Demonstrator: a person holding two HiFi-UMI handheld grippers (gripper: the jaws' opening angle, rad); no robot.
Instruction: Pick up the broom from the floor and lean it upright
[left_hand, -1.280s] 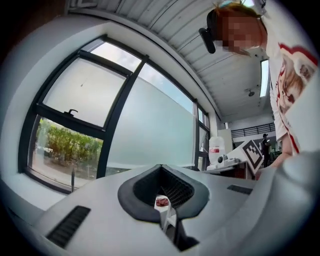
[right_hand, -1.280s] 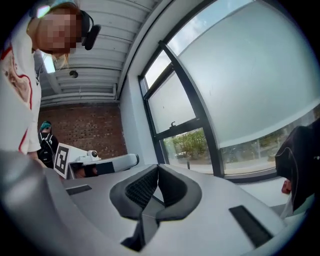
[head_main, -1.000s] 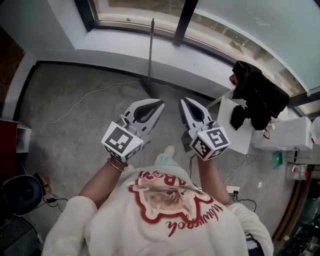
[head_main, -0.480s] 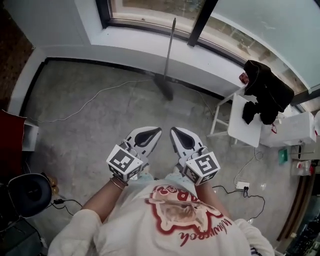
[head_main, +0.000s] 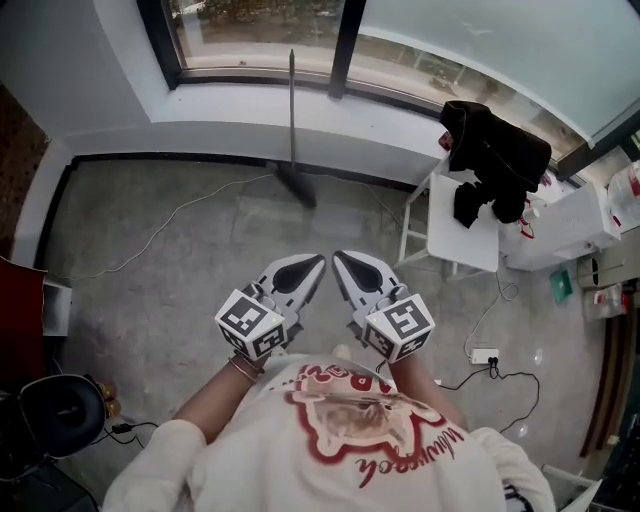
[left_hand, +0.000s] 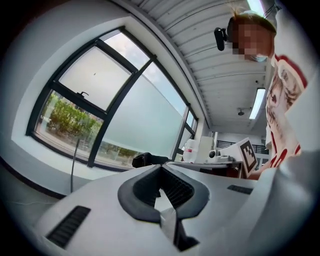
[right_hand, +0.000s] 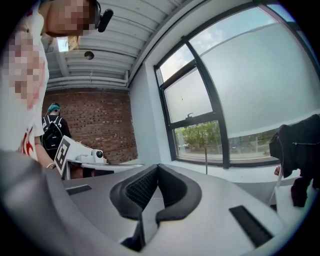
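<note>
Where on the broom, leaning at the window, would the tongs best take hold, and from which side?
Probably the broom handle, about midway up, approached from the room side with the jaws level across it. It stands nearly upright, its head on the floor and the sill wall behind it, so only the front looks free.

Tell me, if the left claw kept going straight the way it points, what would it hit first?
Most likely the black garment draped over the white stool: the left gripper view shows it straight ahead of the left claw. The broom stands left of that line. Depth is unclear.
</note>
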